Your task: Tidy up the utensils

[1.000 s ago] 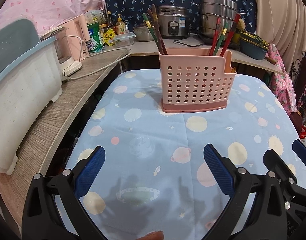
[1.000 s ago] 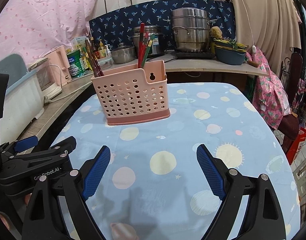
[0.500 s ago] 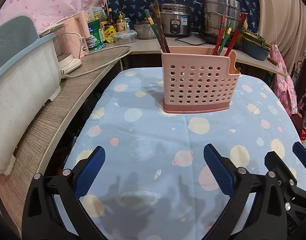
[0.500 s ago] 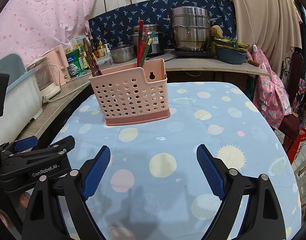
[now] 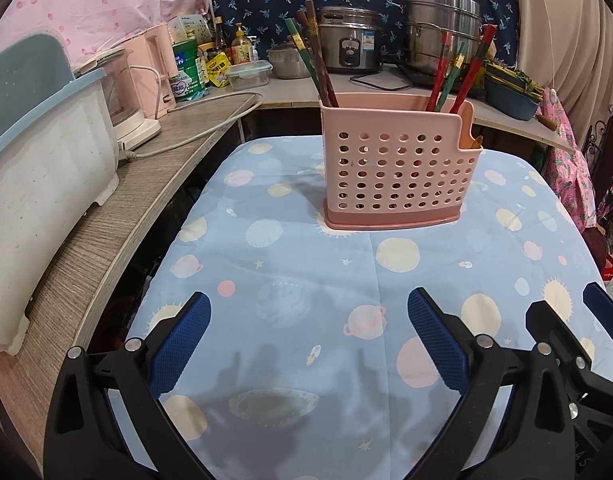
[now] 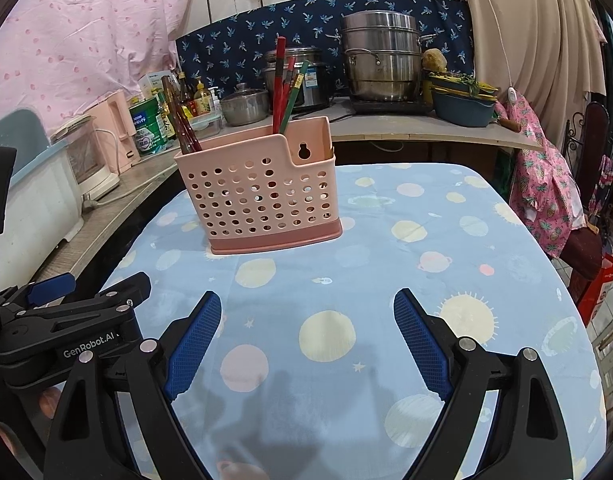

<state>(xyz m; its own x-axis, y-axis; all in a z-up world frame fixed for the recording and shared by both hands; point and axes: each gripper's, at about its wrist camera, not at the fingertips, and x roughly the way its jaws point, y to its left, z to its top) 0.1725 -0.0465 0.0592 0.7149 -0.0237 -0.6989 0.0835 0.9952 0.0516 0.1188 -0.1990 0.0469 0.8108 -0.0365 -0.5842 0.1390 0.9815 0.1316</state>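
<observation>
Seemingly near the finish, the left gripper (image 5: pixel 306 344) and the right gripper (image 6: pixel 306 344) are hovering released and empty-handed above the planet-print blue cloth covering the bench (image 5: pixel 286 280). Ahead of both, the perforated pink plastic utensil caddy (image 5: pixel 398 176) is standing upright, well beyond their fingertips. Dark brown and green chopsticks (image 5: pixel 314 60) are leaning in its left end, red and green chopsticks (image 5: pixel 458 72) in its right. No loose utensil is showing on the cloth, so little appears left.
</observation>
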